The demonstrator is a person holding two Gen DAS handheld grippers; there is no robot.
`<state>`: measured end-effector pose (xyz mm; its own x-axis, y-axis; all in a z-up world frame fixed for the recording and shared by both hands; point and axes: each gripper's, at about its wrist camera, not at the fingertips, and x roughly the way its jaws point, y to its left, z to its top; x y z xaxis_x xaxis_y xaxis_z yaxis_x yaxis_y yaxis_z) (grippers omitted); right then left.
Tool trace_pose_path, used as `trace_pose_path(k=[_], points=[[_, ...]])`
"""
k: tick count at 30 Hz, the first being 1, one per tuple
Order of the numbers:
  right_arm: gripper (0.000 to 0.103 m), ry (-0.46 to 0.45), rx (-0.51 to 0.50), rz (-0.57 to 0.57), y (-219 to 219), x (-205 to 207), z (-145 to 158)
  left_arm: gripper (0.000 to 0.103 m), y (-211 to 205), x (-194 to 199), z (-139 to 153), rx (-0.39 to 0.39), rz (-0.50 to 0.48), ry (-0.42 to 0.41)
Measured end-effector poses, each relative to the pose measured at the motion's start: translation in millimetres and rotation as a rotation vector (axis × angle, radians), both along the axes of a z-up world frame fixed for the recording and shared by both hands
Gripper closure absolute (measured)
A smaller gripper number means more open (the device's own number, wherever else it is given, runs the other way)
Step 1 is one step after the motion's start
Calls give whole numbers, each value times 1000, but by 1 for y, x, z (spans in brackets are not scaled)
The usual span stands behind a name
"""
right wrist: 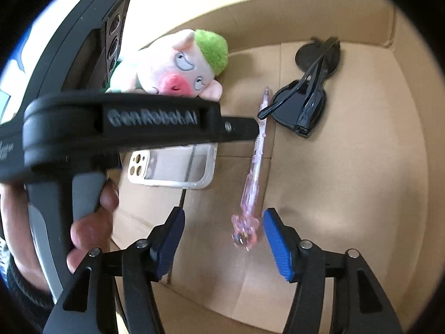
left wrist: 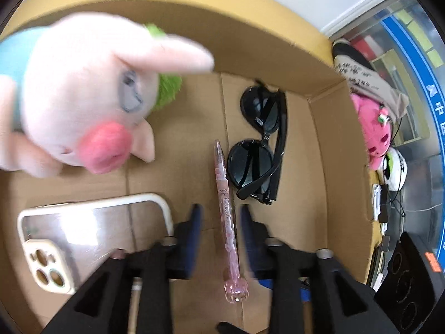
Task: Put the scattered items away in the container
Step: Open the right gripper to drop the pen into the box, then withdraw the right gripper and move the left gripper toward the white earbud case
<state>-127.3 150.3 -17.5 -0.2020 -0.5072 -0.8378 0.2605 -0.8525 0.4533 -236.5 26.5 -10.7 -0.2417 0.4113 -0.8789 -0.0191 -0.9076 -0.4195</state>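
A cardboard box (left wrist: 328,150) holds a pink pig plush (left wrist: 83,97), black sunglasses (left wrist: 258,144), a pink pen (left wrist: 226,214) and a clear phone case (left wrist: 91,231). My left gripper (left wrist: 221,214) is open over the box floor, its fingers either side of the pen without touching it. My right gripper (right wrist: 224,220) is open above the box (right wrist: 361,167), with the pen's (right wrist: 254,167) flower end between its fingers. The right wrist view also shows the plush (right wrist: 178,66), sunglasses (right wrist: 308,89) and phone case (right wrist: 172,167), partly behind the left gripper's body (right wrist: 125,122).
Outside the box, to the right in the left wrist view, lie a pink plush (left wrist: 372,128), a beige printed cloth (left wrist: 367,80), a white toy (left wrist: 395,169) and cables. A black device (left wrist: 411,278) sits at the lower right.
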Motion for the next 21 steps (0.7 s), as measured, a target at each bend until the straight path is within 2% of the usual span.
trace_pose_path(k=[3,9,12,14,16,21], points=[[42,51,8,-14,7,21,9,36,-11,16,22,-8,21,79],[40,183,36,-66,30,48,38,17,-38,79,80,-45,63,284],[32,256,65,-89,32,69,60,9,-46,118,106,-82,74,401],[30,298,93,-102,29,80,71,6,-52,149,119,-112,91,473],[30,328,122,-108,29,92,78,6,-51,171,125,-134,105,512],[30,356,153,-106,22,114,82,5,-56,231,123,-234,199,604]])
